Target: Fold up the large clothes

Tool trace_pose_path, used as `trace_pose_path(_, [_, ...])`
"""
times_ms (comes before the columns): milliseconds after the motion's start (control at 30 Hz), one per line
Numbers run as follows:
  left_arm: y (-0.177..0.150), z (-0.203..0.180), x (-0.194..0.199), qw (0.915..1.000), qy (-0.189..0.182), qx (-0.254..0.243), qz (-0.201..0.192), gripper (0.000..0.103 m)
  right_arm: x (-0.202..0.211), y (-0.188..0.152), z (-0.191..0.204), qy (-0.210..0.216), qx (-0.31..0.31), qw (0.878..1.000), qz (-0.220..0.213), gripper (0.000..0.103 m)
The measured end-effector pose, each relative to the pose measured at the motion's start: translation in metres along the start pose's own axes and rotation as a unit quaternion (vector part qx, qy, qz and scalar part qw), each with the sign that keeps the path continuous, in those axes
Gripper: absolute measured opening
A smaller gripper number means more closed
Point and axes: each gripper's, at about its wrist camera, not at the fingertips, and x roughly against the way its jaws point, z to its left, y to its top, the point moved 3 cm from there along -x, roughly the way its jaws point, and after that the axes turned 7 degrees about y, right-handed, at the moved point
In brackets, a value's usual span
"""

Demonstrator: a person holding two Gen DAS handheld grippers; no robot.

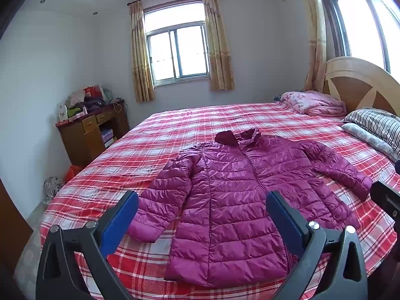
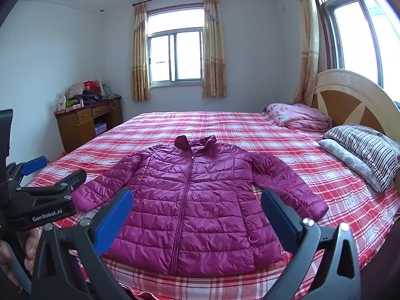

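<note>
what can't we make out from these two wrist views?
- Jacket hem, left wrist view: corner hidden behind the left tool finger.
- Jacket back: face-down on the bed.
- Desk clutter, both views: too small to identify.
- Right tool: bases cut off by the bottom edge.

Jacket [image 1: 237, 200] flat on the bed [image 1: 175, 130], pillows [image 1: 375, 127] at right, desk [image 1: 92, 127] beyond its left edge

A home bedroom: a wide bed with a red plaid sheet [image 2: 250, 130], a wooden headboard [image 2: 350, 100] at two o'clock, curtained windows [image 2: 175, 55], a cluttered wooden desk [image 2: 87, 122] at ten o'clock.
</note>
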Motion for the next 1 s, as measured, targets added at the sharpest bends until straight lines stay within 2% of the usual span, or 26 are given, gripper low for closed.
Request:
trace_pose_path(233, [-0.0028, -0.0032, 0.0011, 0.9997, 0.016, -0.012, -0.014, 0.102, -0.0022, -0.0021, 0.0006, -0.001, 0.000, 1.000, 0.002, 0.103])
trace_pose_path(367, [0.0011, 0.0034, -0.0006, 0.9999, 0.009, -0.005, -0.004, 0.102, -0.0038, -0.0046, 0.0037, -0.003, -0.001, 1.000, 0.002, 0.103])
trace_pose_path(1000, [-0.0004, 0.0039, -0.0048, 0.9998, 0.020, -0.002, -0.005, 0.102, -0.0088, -0.0091, 0.0044, 0.005, -0.001, 1.000, 0.017, 0.103])
